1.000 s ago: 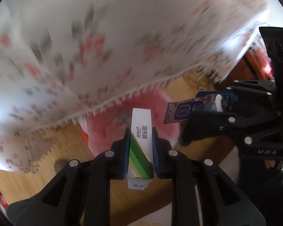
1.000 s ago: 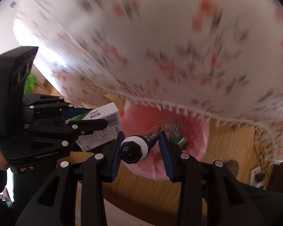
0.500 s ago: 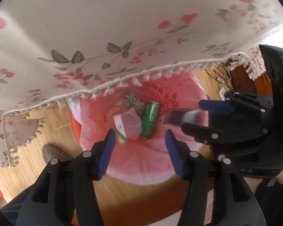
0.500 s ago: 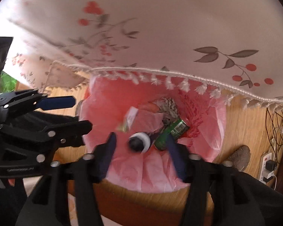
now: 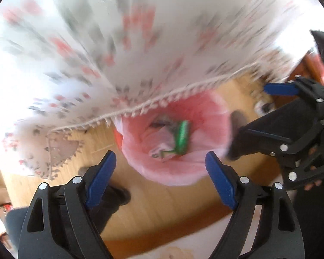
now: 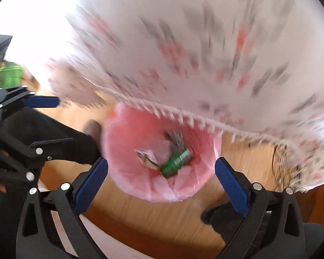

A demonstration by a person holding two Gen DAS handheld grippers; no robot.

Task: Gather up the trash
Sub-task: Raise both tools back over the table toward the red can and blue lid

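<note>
A bin lined with a pink bag [image 5: 213, 116] stands on the wooden floor under the tablecloth; it also shows in the right wrist view [image 6: 123, 133]. Inside lie a green can [image 5: 182, 136] [image 6: 176, 163], a pale box or wrapper [image 5: 162, 151] [image 6: 146, 157] and other trash. My left gripper [image 5: 159, 161] is open and empty above the bin. My right gripper [image 6: 161, 168] is open and empty above it too. Each gripper shows in the other's view, the right one [image 5: 263, 110] and the left one [image 6: 73, 122], both with jaws apart.
A white tablecloth with red and grey flowers [image 5: 118, 43] [image 6: 205, 43] and a fringed edge hangs over the bin's far side. The floor is wooden [image 5: 162, 211]. A dark shoe [image 5: 116, 196] is near the bin. Both views are motion-blurred.
Both grippers opened and dropped their items, the green-and-white box and the dark tube, into the bin. The jaws have since spread wider and the views have pulled back from the bin.
</note>
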